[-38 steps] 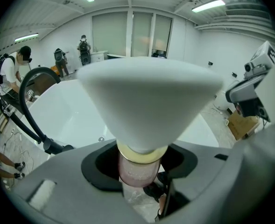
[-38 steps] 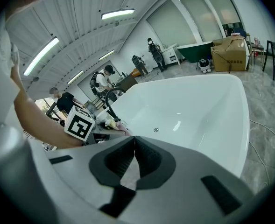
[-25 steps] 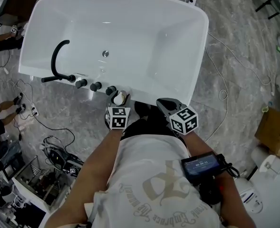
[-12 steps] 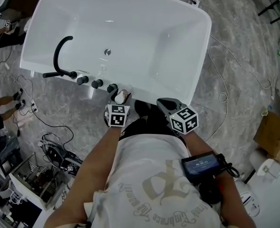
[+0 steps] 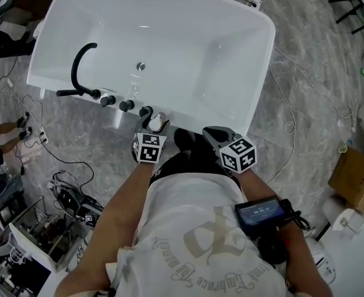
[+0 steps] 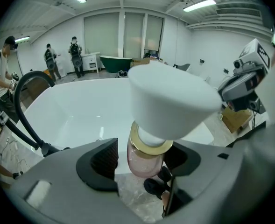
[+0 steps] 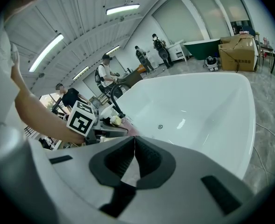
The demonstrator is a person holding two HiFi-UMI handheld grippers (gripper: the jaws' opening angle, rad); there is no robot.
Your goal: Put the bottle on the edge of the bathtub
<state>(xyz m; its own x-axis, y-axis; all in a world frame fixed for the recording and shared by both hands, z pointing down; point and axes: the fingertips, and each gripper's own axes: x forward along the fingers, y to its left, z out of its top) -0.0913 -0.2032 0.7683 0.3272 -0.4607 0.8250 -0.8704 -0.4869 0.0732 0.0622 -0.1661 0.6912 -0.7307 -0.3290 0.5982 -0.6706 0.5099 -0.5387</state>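
The bottle (image 5: pixel 157 122), pink with a gold collar and a wide white cap, stands on the near rim of the white bathtub (image 5: pixel 256 98), just right of the black knobs. My left gripper (image 5: pixel 152 135) is right behind it. In the left gripper view the bottle (image 6: pixel 146 157) sits between the jaws of the left gripper (image 6: pixel 144 161), which are opening; a gap shows at the left pad. My right gripper (image 5: pixel 209 131) hovers over the rim to the right, shut with nothing in it (image 7: pixel 134 149). From there the bottle (image 7: pixel 115 121) shows at the left.
A black curved faucet (image 5: pixel 76 67) and a row of black knobs (image 5: pixel 126 105) sit on the tub's left rim. A drain (image 5: pixel 141 66) marks the tub floor. Cables and equipment (image 5: pixel 70 197) lie on the floor at left, and a cardboard box (image 5: pixel 355 177) stands at right.
The head view has drifted a little, so the tub sits slightly lower and to the right. The bottle stays on the rim with the left gripper behind it. The right gripper has barely moved.
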